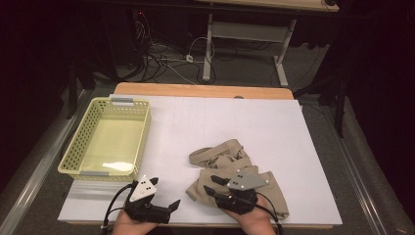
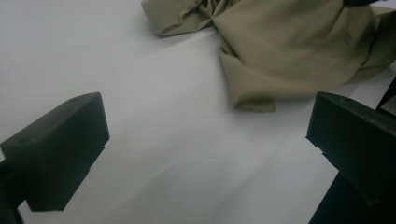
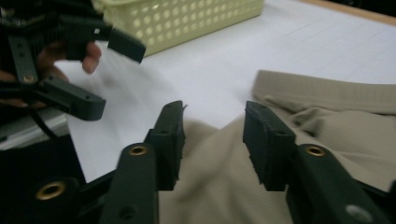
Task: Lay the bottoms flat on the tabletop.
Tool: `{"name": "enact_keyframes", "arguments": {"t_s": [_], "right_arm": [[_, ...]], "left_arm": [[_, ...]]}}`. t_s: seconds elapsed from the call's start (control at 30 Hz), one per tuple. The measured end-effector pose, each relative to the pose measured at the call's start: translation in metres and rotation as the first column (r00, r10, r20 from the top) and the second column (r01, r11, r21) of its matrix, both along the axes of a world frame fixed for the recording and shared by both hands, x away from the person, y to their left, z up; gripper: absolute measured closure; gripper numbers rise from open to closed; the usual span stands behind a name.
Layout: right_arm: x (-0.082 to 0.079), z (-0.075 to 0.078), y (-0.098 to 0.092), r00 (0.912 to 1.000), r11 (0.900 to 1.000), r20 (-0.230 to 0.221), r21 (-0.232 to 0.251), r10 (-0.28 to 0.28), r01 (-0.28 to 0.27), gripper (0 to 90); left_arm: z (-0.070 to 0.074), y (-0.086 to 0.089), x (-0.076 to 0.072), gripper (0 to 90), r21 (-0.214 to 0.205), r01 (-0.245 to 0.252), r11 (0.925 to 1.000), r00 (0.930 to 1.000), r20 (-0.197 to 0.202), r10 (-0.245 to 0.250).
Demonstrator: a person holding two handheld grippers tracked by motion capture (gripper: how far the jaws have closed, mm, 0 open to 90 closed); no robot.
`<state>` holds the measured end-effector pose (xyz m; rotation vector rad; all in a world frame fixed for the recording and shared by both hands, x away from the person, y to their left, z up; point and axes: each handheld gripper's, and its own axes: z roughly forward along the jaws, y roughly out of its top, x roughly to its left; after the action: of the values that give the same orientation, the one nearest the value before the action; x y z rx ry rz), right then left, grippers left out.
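The work surface is a white sheet laid over a wooden table, with a strip of wood showing along the far edge. Beyond it the room is dark, with grey floor, a tangle of cables and the white legs of a second desk. A pale yellow perforated basket stands on the left part of the sheet. A crumpled beige garment lies on the near right part, well apart from the basket. The right gripper hovers over the near edge of the garment; in the right gripper view its jaws stand partly apart with beige cloth below and behind them, the pads pressing on nothing. The left gripper sits near the front edge of the sheet, left of the garment; the left gripper view shows its jaws set wide over bare white surface, with the cloth ahead of them and untouched. The high view gives the overall layout; the right gripper view adds the other gripper, a person's fingers on it, and the basket wall up close.
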<state>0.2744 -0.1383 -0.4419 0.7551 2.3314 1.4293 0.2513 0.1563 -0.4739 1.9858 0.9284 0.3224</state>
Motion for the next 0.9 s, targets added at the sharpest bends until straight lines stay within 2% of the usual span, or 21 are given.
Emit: {"name": "enact_keyframes", "arguments": {"t_s": [0.1, 0.2, 0.27, 0.3, 0.4, 0.47, 0.57, 0.67, 0.73, 0.83, 0.9], "right_arm": [[-0.001, 0.004, -0.024, 0.9978, 0.9974, 0.009, 0.03, -0.066, 0.066, 54.9], [-0.004, 0.004, -0.054, 0.9888, 0.9879, 0.016, 0.048, -0.148, 0.147, 54.5], [-0.007, 0.003, -0.071, 0.9789, 0.9782, 0.018, 0.045, -0.204, 0.203, 54.5], [-0.01, 0.0, -0.082, 0.9711, 0.9704, 0.013, 0.045, -0.238, 0.237, 54.5], [-0.017, -0.006, -0.106, 0.9502, 0.9492, -0.008, 0.043, -0.312, 0.312, 54.2], [-0.022, -0.01, -0.117, 0.9369, 0.9364, -0.021, 0.033, -0.349, 0.349, 54.1], [-0.029, -0.015, -0.129, 0.9247, 0.9248, -0.032, 0.015, -0.379, 0.38, 54.1], [-0.035, -0.018, -0.14, 0.9118, 0.9122, -0.041, 0.016, -0.409, 0.41, 54.1], [-0.037, -0.019, -0.143, 0.908, 0.9087, -0.049, 0.015, -0.416, 0.417, 54.1], [-0.037, -0.022, -0.144, 0.9079, 0.9091, -0.053, 0.005, -0.416, 0.417, 54.1], [-0.036, -0.023, -0.145, 0.9089, 0.9101, -0.053, 0.002, -0.414, 0.414, 54.2]], "left_arm": [[0.0, -0.011, 0.007, 0.0, -0.006, 0.025, 0.9997, 0.9997, -0.007, -0.025], [-0.001, -0.027, 0.014, 0.0, -0.006, 0.07, 0.9975, 0.9974, -0.014, -0.07], [0.0, -0.039, 0.018, 0.0, 0.0, 0.109, 0.9941, 0.9939, -0.017, -0.109], [0.0, -0.044, 0.019, 2.5, 0.006, 0.133, 0.9911, 0.9911, -0.009, -0.133], [0.005, -0.06, 0.021, 16.1, -0.008, 0.204, 0.9789, 0.9787, 0.022, -0.204], [0.01, -0.07, 0.026, 20.8, -0.008, 0.225, 0.9742, 0.9739, 0.031, -0.225], [0.019, -0.091, 0.041, 27.8, 0.027, 0.249, 0.968, 0.9661, 0.062, -0.251], [0.027, -0.118, 0.057, 37.1, 0.02, 0.267, 0.9633, 0.9605, 0.074, -0.268], [0.033, -0.137, 0.065, 42.4, 0.04, 0.281, 0.9588, 0.9549, 0.087, -0.284], [0.037, -0.169, 0.076, 42.6, 0.084, 0.299, 0.9505, 0.9476, 0.091, -0.306], [0.036, -0.183, 0.081, 42.6, 0.111, 0.309, 0.9447, 0.9455, 0.072, -0.317]]}}
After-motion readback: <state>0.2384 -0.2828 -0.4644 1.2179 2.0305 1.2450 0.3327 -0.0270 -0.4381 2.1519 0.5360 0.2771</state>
